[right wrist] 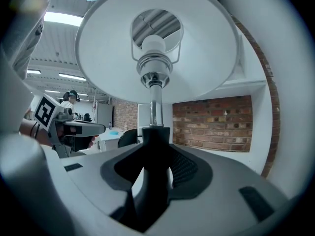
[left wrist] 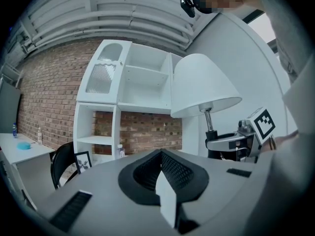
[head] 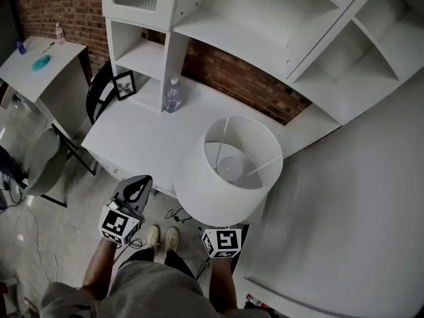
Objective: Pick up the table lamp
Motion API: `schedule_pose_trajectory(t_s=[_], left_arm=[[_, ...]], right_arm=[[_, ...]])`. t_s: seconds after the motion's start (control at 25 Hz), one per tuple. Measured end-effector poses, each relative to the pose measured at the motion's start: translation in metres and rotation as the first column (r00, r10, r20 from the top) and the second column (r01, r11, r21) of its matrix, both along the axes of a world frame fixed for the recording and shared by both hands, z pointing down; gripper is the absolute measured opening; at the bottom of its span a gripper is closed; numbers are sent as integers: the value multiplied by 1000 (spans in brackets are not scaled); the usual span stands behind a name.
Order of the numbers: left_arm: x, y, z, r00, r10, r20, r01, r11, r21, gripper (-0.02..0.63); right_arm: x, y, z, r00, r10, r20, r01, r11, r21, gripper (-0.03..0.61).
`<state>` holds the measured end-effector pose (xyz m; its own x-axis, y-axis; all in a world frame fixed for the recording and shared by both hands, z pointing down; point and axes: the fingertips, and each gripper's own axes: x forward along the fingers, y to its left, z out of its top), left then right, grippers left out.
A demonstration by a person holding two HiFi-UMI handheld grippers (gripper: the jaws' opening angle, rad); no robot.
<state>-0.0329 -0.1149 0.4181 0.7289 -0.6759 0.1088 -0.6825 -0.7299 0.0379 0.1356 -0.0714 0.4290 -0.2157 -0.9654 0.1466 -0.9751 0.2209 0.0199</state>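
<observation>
By the white desk [head: 132, 138], fingers of the right gripper [right wrist: 153, 154] pinch the table lamp [right wrist: 152, 48] by its stem; lift it upright and steadily. Fingers of the left gripper [left wrist: 162, 156] are pressed together, empty.

A white surface [head: 142, 134] stands against a brick wall [head: 73, 8], under a white shelf unit [head: 265, 18]. A clear water bottle [head: 172, 96] stands upright on it beside a shelf upright. A framed picture [head: 124, 85] leans in the lower cubby, with a black chair [head: 98, 95] just beside it. A side table [head: 50, 71], well apart, carries a blue object [head: 41, 62] and a small bottle [head: 60, 33].
</observation>
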Motion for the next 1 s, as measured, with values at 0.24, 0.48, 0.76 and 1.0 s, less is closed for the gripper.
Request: schedule_pose_trajectory(t_s=[0.24,0.48,0.76,1.0], left_arm=[[-5,5,-1,1000,0,-2,0,1000,7,3],[-8,7,-3,1000,3,-5,-3,1000,6,3],[-14,8,-3,1000,-7,-5,7,1000,-2,3],[-17,6,-7,1000,-20,-9,20,1000,-1,3]], right_arm=[[-3,6,1,1000,6,3,-6,1000,5,166],[-6,8,0,1000,9,6,-9,1000,8,166],[-8,10,-2,1000,12,5,-13,1000,8,166],[-10,11,-4,1000,10,8,-10,1000,10,166]])
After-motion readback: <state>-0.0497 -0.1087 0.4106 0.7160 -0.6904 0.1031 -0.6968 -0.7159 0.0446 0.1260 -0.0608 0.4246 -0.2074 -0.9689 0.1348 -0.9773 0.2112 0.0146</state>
